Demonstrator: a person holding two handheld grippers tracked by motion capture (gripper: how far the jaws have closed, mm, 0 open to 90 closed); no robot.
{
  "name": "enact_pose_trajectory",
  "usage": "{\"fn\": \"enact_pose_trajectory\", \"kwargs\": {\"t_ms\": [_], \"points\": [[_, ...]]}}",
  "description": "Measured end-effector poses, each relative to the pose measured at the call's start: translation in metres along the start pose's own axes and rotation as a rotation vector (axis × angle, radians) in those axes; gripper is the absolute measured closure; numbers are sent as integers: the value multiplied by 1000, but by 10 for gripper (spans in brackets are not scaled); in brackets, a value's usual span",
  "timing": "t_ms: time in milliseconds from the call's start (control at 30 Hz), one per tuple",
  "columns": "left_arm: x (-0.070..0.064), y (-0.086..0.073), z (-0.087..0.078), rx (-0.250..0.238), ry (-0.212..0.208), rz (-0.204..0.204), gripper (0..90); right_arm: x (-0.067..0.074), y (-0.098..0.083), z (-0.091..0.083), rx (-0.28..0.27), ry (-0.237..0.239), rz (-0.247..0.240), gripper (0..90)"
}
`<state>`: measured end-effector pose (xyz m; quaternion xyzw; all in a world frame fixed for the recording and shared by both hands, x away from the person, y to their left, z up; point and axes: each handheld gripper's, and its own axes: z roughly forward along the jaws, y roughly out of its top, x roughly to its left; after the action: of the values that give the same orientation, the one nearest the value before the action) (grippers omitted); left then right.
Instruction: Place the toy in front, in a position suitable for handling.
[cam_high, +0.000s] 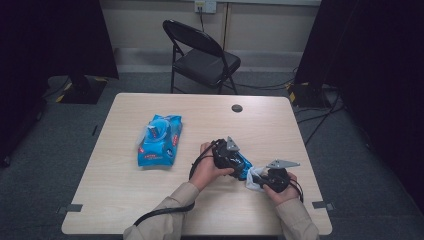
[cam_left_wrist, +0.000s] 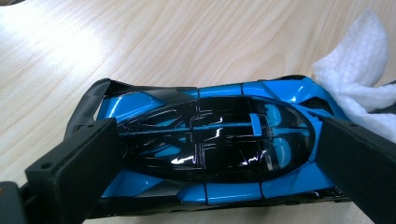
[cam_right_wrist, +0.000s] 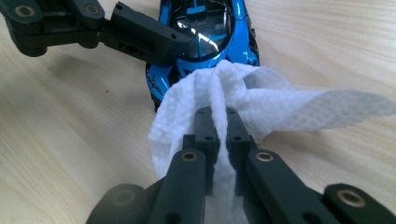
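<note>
A glossy blue and black toy car (cam_left_wrist: 210, 144) lies on the table, and my left gripper (cam_left_wrist: 212, 156) is shut on it, one black jaw pressed on each of its sides. A white textured wipe (cam_right_wrist: 243, 102) is pinched in my right gripper (cam_right_wrist: 218, 116), whose jaws are shut on it. The wipe rests against one end of the car (cam_right_wrist: 201, 42). In the high view both grippers meet at the table's front right, the left gripper (cam_high: 227, 157) on the car (cam_high: 243, 165) and the right gripper (cam_high: 267, 181) with the wipe (cam_high: 254, 179) beside it.
A blue pack of wet wipes (cam_high: 160, 140) lies left of centre on the wooden table (cam_high: 125, 190). A round cable hole (cam_high: 237, 108) sits near the far edge. A black folding chair (cam_high: 202, 55) stands behind the table. Cables trail from both grippers.
</note>
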<state>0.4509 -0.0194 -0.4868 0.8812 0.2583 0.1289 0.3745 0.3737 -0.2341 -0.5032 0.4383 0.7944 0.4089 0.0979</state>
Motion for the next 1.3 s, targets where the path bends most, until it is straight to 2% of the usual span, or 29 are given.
{"fn": "enact_pose_trajectory", "kwargs": {"t_ms": [333,733,867,967,1067,1300], "points": [[0,0,0,0,-1,1,0,5,-3,-1,-2,22,11,883],[0,0,0,2,0,1,0,13,-2,3,7,51,-6,884],[0,0,0,-1,0,2,0,15,-1,4,6,47,-10,884],[0,0,0,1,0,2,0,17,-1,6,5,66,1,884],[0,0,0,-3,1,3,0,21,0,8,7,71,-9,884],[-1,-1,0,-6,0,1,0,32,2,18,-5,115,-22,882]]}}
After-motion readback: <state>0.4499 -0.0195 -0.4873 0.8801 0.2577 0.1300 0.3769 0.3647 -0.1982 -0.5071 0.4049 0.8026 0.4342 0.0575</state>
